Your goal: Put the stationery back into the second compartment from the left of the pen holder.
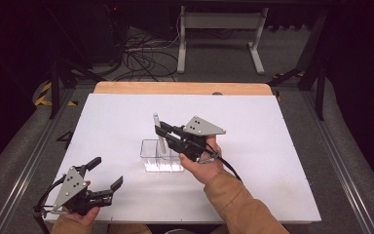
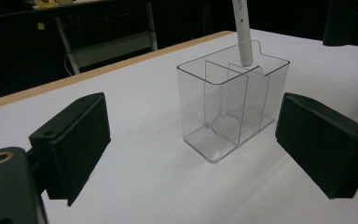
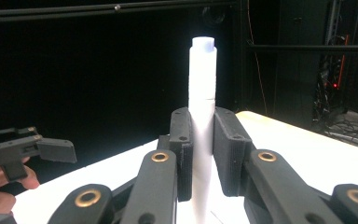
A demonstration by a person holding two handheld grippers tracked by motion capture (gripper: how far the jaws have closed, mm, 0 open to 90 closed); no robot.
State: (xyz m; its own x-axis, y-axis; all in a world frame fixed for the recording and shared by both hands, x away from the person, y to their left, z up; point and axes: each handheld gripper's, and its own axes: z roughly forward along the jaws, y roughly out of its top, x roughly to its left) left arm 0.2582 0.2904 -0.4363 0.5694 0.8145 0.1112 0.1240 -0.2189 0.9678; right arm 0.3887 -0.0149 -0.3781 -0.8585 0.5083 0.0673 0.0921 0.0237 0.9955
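Hovering pen (image 2: 244, 35) tip over clear organizer (image 2: 233, 107)

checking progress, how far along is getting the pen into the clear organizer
Done: the right gripper has the white pen clamped upright. In hand: its tip hangs at the clear organizer's rim, over a back compartment. Left: lower and release. The left gripper waits open, near the table's front edge.
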